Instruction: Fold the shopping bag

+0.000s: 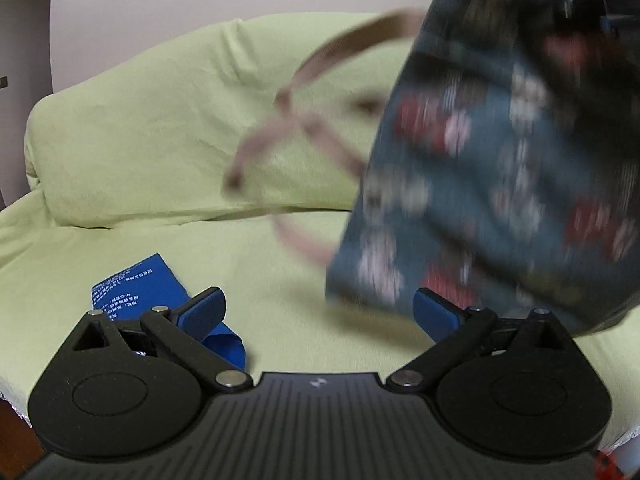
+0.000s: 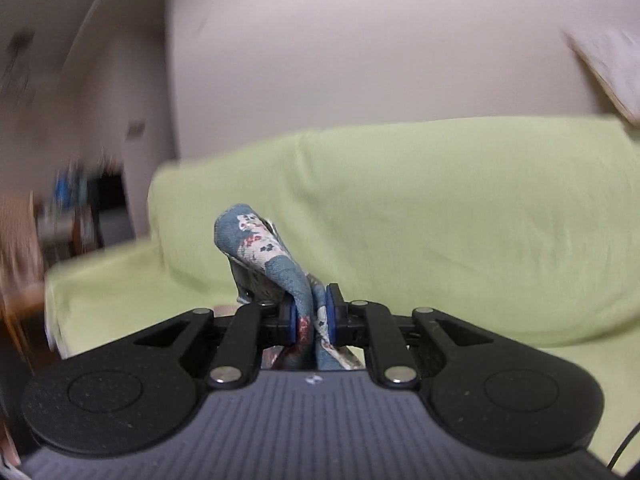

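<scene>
The right gripper [image 2: 312,320] is clenched on a bunched edge of the floral fabric shopping bag [image 1: 488,160], hanging limp above the green-covered sofa [image 1: 160,140]. The left gripper [image 1: 320,312] gapes empty. Soft and light, the bag looks best pinched at a free corner.

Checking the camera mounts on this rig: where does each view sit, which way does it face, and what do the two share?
Left wrist: on the left gripper, tilted down at the light green cloth-covered sofa; own fingers wide open and empty, with the blue floral fabric shopping bag hanging blurred at right, a blue printed sheet below.
Right wrist: on the right gripper, nearly level toward the sofa back and pale wall; own fingers clamp a bag corner.
Shared: sofa and bag.
</scene>
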A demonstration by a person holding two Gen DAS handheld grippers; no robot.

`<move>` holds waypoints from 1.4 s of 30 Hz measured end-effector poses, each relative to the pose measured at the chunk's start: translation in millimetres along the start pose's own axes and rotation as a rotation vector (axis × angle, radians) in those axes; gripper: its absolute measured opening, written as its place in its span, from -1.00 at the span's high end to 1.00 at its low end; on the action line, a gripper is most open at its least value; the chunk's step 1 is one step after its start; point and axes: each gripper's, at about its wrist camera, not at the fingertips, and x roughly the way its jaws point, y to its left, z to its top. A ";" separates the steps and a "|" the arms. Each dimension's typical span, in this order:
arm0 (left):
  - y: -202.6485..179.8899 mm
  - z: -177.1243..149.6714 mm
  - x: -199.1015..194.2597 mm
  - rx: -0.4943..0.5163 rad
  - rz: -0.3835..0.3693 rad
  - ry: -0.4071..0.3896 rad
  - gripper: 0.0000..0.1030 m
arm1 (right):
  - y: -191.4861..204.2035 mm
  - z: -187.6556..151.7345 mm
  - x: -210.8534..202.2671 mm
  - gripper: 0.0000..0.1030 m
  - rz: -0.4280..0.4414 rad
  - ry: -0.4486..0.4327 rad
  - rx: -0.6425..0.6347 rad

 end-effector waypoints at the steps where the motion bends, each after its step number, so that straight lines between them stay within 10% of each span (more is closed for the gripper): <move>1: -2.9 -0.5 2.8 0.008 -0.004 0.010 -0.96 | -15.4 12.3 3.2 0.78 -0.019 -0.012 0.087; 4: -14.8 -3.5 14.1 0.021 -0.041 0.050 -0.96 | -66.3 19.5 11.0 0.67 -0.133 -0.004 0.297; 7: -33.5 -9.0 28.5 0.033 -0.096 0.098 -0.96 | -127.5 -14.2 35.9 -0.20 -0.475 0.110 0.324; 10: -53.7 -16.8 43.3 0.060 -0.146 0.148 -0.96 | -182.9 -61.1 42.0 -0.33 -0.724 0.252 0.367; 19: -71.7 -56.6 86.3 0.001 -0.182 0.378 -0.96 | -203.1 -188.7 -41.0 -0.54 -0.437 0.361 0.699; 25: -49.8 -64.9 97.2 -0.163 -0.193 0.439 -0.96 | -219.2 -208.1 -30.0 -0.32 -0.300 0.420 0.737; 28: -54.7 -65.5 105.6 -0.150 -0.205 0.435 -0.96 | -216.7 -221.9 -24.1 0.82 -0.255 0.424 0.738; 29: -56.2 -64.5 108.8 -0.155 -0.213 0.435 -0.95 | -215.4 -220.8 -29.4 0.89 -0.259 0.419 0.719; 33: -69.8 -51.3 123.3 -0.158 -0.242 0.404 -0.95 | -196.7 -192.4 -58.3 0.91 -0.282 0.250 0.553; 38: -115.0 -26.1 155.7 -0.047 -0.258 0.356 -0.94 | -199.7 -178.2 -110.0 0.92 -0.618 0.033 0.496; 42: -137.0 -15.6 163.9 0.014 -0.266 0.374 -0.92 | -250.2 -213.1 -109.7 0.75 -0.715 0.220 0.762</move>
